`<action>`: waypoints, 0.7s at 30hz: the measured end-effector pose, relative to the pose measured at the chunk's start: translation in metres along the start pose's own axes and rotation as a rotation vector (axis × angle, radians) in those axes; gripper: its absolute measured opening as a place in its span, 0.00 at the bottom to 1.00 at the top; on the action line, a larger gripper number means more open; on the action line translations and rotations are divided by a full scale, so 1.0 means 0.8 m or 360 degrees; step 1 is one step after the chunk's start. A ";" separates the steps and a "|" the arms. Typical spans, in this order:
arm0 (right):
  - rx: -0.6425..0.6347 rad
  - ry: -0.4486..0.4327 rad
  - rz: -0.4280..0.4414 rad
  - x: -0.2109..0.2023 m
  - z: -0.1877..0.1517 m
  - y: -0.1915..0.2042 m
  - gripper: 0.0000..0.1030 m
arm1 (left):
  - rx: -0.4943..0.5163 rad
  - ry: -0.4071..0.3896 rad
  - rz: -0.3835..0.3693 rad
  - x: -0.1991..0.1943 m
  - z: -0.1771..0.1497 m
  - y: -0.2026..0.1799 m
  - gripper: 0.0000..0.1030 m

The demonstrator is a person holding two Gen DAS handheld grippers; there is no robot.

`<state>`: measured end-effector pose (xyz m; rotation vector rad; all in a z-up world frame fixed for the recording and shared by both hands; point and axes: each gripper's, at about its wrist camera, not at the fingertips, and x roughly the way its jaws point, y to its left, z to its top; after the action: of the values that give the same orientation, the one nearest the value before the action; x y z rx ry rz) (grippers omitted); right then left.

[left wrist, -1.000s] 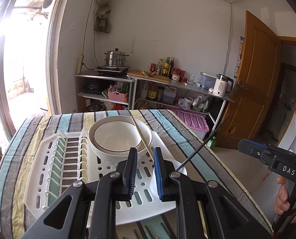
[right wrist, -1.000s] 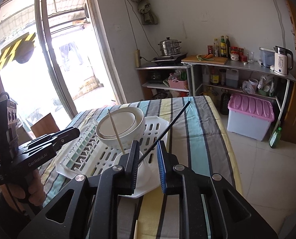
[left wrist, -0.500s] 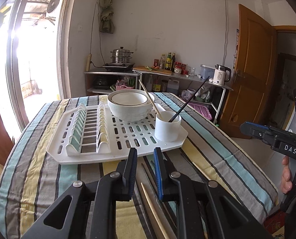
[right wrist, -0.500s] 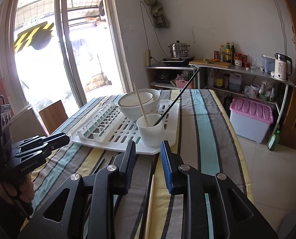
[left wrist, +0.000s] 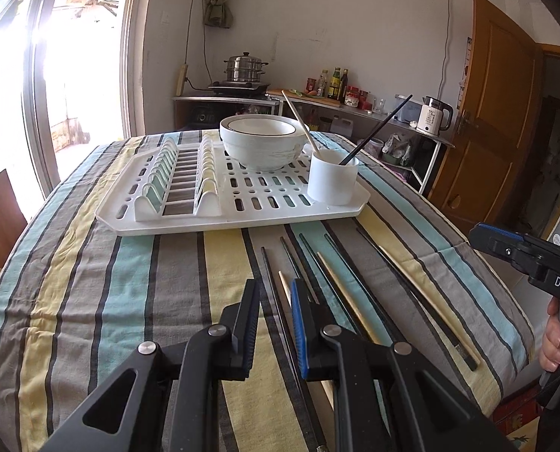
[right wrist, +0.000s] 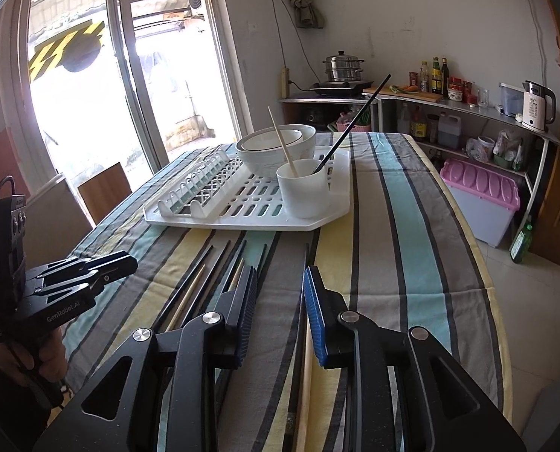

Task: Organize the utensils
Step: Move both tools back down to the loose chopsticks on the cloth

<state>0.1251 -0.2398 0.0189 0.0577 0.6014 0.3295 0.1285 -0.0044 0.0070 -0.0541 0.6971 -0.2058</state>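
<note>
Looking from left to right, I see the white drying rack (left wrist: 189, 222) on the far part of the striped surface (left wrist: 91, 282), with stacked bowls (left wrist: 261, 143) on it and a white cup (left wrist: 332, 182) at its near right corner. One pale chopstick (left wrist: 298, 120) and one black chopstick (left wrist: 377, 128) lean in that cup. The loose chopsticks (left wrist: 340, 282) lie side by side on the cloth nearer to me. My left tool (left wrist: 276, 324) hovers over them, jaws slightly parted and gripping nothing. My right tool (right wrist: 280, 312) hangs above the same row, jaws partly apart, also empty.
</note>
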 end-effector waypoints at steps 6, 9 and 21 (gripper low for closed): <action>0.0005 0.0059 0.0002 0.022 -0.001 0.003 0.26 | -0.0007 0.0080 0.0007 0.022 0.000 0.004 0.16; 0.0002 0.0097 -0.0003 0.035 -0.001 0.006 0.26 | -0.0010 0.0139 0.0003 0.036 -0.001 0.005 0.16; -0.0043 0.0292 -0.0006 0.103 0.005 0.023 0.26 | -0.0035 0.0303 0.0001 0.094 0.020 0.014 0.16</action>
<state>0.1856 -0.1958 -0.0201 0.0001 0.7783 0.3413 0.1972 -0.0094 -0.0295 -0.0557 0.8893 -0.2041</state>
